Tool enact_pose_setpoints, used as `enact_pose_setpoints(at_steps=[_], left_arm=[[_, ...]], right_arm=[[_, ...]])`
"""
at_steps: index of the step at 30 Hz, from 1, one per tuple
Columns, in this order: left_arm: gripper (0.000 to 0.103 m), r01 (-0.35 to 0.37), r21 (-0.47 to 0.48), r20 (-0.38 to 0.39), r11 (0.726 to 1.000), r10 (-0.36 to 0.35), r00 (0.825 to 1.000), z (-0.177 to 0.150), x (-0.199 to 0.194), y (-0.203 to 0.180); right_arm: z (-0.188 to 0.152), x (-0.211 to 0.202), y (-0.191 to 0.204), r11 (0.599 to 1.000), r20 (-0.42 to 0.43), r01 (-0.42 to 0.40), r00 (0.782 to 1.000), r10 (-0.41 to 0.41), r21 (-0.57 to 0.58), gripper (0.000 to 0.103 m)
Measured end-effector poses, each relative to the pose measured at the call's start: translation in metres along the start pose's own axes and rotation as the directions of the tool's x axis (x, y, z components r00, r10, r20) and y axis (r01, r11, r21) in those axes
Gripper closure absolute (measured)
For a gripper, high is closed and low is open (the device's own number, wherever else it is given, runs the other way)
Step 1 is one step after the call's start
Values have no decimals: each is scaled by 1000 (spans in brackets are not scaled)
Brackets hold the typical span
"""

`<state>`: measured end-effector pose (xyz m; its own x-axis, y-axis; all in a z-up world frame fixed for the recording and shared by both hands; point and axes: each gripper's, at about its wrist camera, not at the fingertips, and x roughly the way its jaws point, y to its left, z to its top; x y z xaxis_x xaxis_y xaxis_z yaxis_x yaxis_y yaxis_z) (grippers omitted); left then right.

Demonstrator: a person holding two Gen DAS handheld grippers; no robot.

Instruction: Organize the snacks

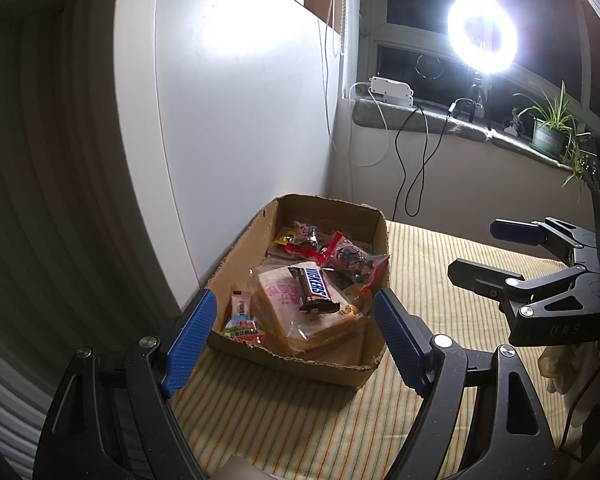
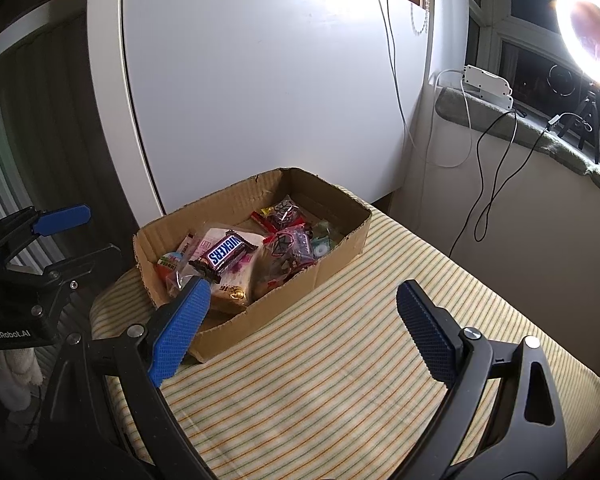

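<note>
A shallow cardboard box (image 1: pixel 380 236) (image 2: pixel 340 248) stands on the striped cloth and holds several snacks. A Snickers bar (image 1: pixel 314 285) (image 2: pixel 225 257) lies on top of a pale wrapped cake (image 1: pixel 284 308) (image 2: pixel 240 280). Red-edged clear packets (image 1: pixel 342 256) (image 2: pixel 288 242) fill the far end, and a small egg-shaped sweet (image 1: pixel 242 326) (image 2: pixel 170 262) sits at the near corner. My left gripper (image 1: pixel 294 336) is open just short of the box, nothing between its blue fingers. My right gripper (image 2: pixel 304 328) is open over the cloth beside the box, also holding nothing.
The striped cloth (image 2: pixel 340 380) covers the table. A tall white panel (image 2: pixel 260 80) stands behind the box. A windowsill (image 1: pixel 440 120) carries a ring light (image 1: pixel 482 32), a white device, cables and a potted plant (image 1: pixel 550 128). Cables hang down the wall.
</note>
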<state>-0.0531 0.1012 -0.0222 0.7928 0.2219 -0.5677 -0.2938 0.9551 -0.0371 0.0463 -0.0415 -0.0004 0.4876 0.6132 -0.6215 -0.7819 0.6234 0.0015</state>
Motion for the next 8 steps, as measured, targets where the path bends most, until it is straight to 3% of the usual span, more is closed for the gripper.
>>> enact_pose_setpoints(at_steps=[8], left_arm=[[22, 0, 9, 1, 1000, 0, 1000, -3, -4, -6]], right_arm=[[-1, -1, -1, 1000, -1, 2, 1000, -2, 2, 7]])
